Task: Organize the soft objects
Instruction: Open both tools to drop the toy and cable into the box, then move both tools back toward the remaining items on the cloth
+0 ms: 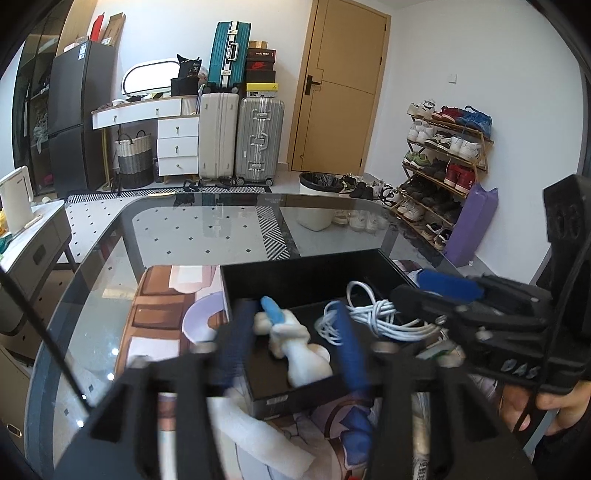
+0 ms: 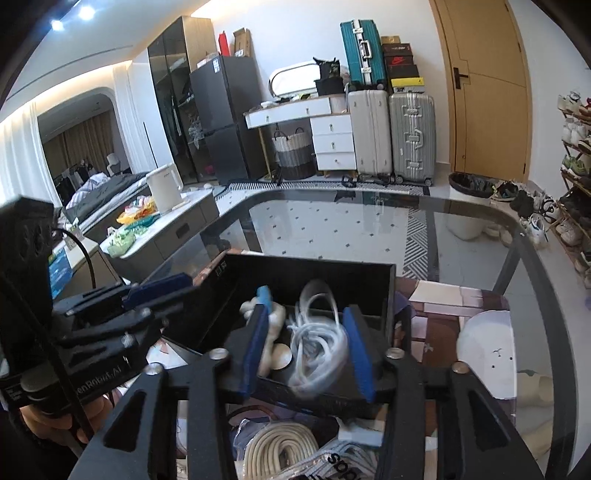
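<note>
Plush toy and coiled white cable lie inside the black box on the desk. Both grippers, left and right, hover with fingers released, grasping nothing. Lift clear before fetching the beige cable.

The room is bright with soft daylight. Two ceiling lamps glow white in the top corner of the right wrist view. The glass bench shines and mirrors the floor. Straight lines bend near the dark round edges. The near tongs and white cable look blurry.
</note>
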